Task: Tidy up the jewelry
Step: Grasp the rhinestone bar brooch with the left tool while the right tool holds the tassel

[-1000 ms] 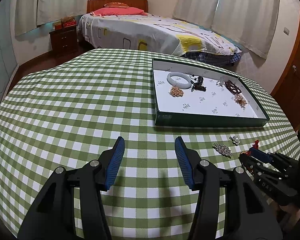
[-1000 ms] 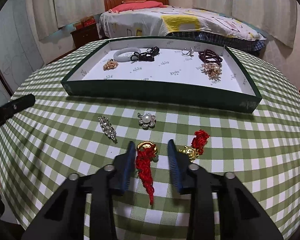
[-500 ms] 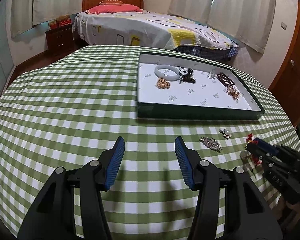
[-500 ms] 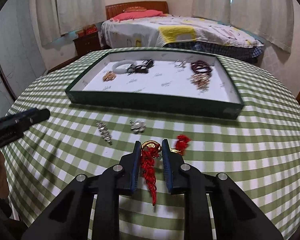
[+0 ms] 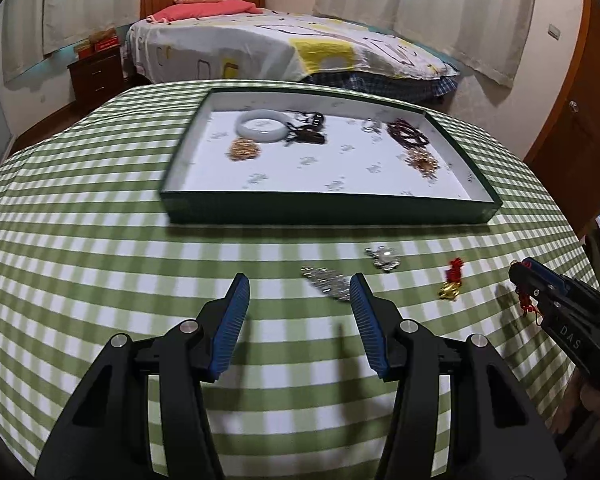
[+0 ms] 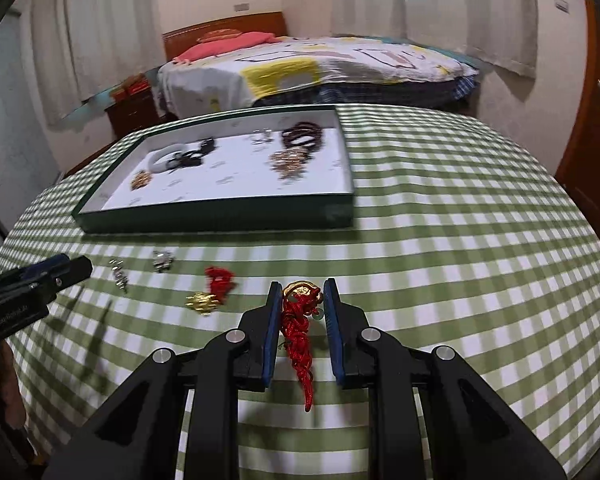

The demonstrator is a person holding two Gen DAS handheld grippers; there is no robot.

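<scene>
Jewelry is the job, and one piece, a red knotted charm with a gold top (image 6: 300, 320), hangs between the right gripper's (image 6: 299, 312) narrow fingers, clear of the counter (image 6: 480, 280). To do this carry well, I would keep the squeeze steady, clear the green tray's (image 5: 332, 210) near wall, and lower before letting go. The left gripper (image 5: 298, 308) hovers half-wide and empty. Three pieces lie on the counter near the tray's near edge: a silver bar brooch (image 5: 326, 284), a pearl brooch (image 5: 384, 258) and a second red-and-gold charm (image 5: 452, 282). The tray holds about six.
</scene>
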